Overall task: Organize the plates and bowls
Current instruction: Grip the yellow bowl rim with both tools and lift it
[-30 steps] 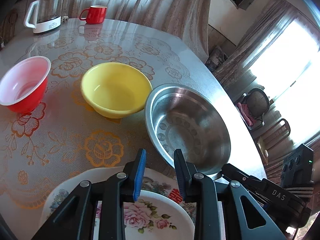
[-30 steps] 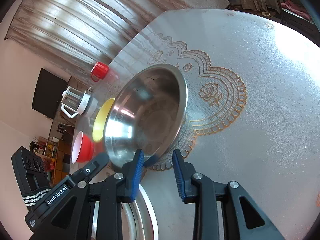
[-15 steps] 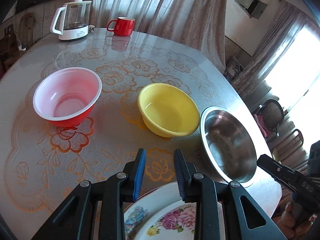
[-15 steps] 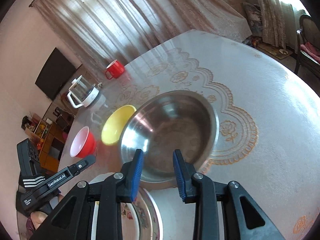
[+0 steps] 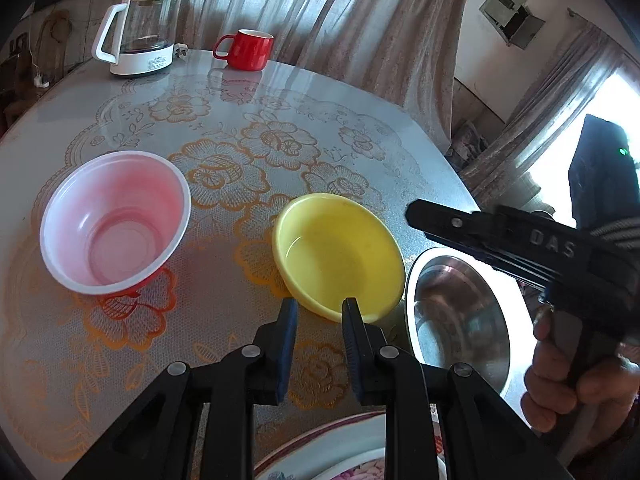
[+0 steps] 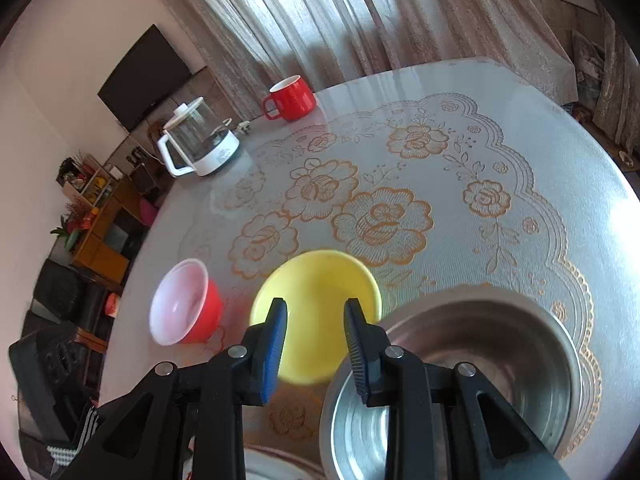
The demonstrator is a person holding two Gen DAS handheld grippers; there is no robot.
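A yellow bowl [image 5: 340,252] sits mid-table, with a red bowl with a white inside [image 5: 114,222] to its left and a steel bowl [image 5: 460,320] to its right. A floral plate [image 5: 340,456] lies at the near edge. My left gripper [image 5: 318,312] is open and empty, just short of the yellow bowl's near rim. My right gripper [image 6: 314,316] is open and empty above the yellow bowl [image 6: 316,316], next to the steel bowl [image 6: 472,380]. The red bowl [image 6: 184,308] shows to the left. The right gripper's body [image 5: 520,244] hangs over the steel bowl.
A glass kettle [image 5: 140,32] and a red mug [image 5: 248,50] stand at the table's far edge; they also show in the right wrist view, kettle [image 6: 200,140] and mug [image 6: 292,98]. Curtains hang behind the table. The round table's edge [image 5: 452,160] curves on the right.
Both grippers have pulled back and risen from the steel bowl. The left view swung left toward the yellow bowl; the right view tilted up and now faces the yellow bowl too.
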